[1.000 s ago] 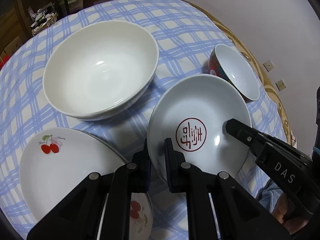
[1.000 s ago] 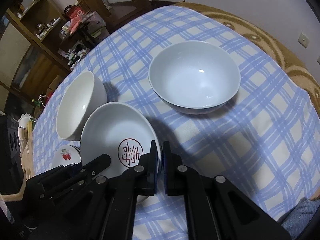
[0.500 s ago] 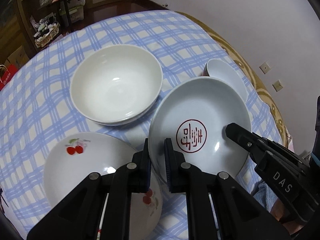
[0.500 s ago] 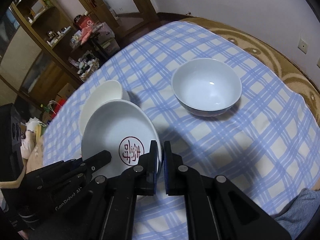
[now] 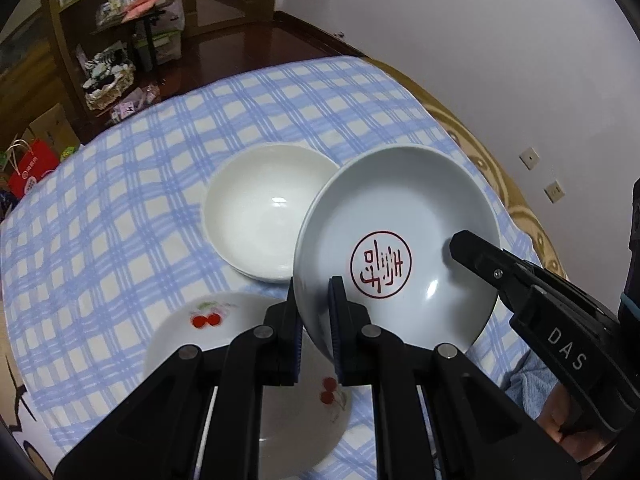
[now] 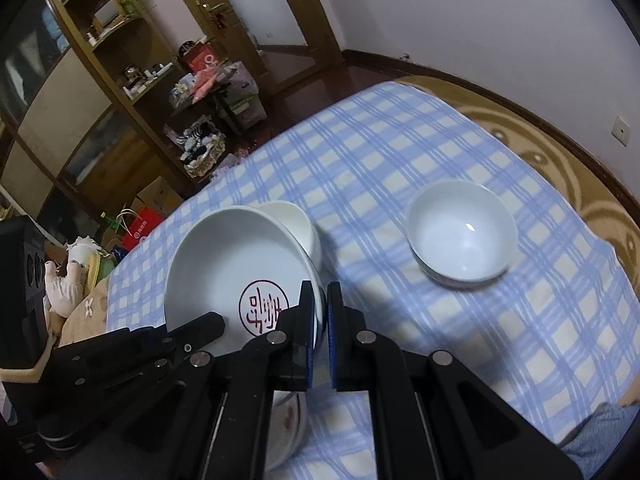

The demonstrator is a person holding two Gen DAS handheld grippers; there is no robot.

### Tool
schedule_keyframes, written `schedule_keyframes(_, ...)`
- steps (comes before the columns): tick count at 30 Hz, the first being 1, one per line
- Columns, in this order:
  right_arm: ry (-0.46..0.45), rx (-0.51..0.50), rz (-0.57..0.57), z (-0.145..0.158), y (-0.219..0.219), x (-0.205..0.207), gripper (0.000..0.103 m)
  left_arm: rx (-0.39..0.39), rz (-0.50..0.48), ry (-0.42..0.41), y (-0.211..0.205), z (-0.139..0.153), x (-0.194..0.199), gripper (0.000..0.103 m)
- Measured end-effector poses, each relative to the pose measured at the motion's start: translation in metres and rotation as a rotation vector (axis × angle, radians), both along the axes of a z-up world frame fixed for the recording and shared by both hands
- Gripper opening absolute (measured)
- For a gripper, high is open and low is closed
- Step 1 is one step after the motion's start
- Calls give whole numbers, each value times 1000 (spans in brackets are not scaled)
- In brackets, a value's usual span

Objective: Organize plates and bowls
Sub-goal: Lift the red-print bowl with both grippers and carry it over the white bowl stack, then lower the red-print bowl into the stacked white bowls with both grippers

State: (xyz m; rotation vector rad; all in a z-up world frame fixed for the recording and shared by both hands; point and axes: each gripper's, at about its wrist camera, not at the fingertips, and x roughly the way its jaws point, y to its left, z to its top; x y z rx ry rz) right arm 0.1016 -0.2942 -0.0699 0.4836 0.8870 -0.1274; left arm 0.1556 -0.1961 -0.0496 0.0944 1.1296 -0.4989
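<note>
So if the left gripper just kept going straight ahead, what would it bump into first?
Nothing new: the left gripper already clamps the rim of the white red-stamped plate. Pushed on, plate and fingers would probably reach the plain white bowl beyond; depth is unclear.

Two black plastic grippers, left gripper [image 5: 313,312] and right gripper [image 6: 319,322]: angular linkage arms, round silver screws, blue-edged finger pads, white "DAS" lettering on the right one

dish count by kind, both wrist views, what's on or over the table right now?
Bowls: 2, the large white bowl and the small bowl.
Plates: 2, the red-seal plate pinched at its rim by the left gripper and right gripper, and the cherry plate on the checked cloth.
Total: 4.
</note>
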Motion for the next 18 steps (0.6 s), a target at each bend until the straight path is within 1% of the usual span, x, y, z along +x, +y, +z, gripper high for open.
schedule_keyframes(4,-14,-9,21,4,9,18,7,0,29,-12,11,5,14,12)
schedule_keyframes(9,-23,-13,44,3,17,39,7,2,54,-10,19,3,29,12)
schedule_keyframes(15,-26,-7,64,-6,21,61,7,8,74,-7,25,-7,42,13)
schedule_keyframes(18,-23,-4,69,-11,24,68,7,-3,96,11,29,-15,50,13)
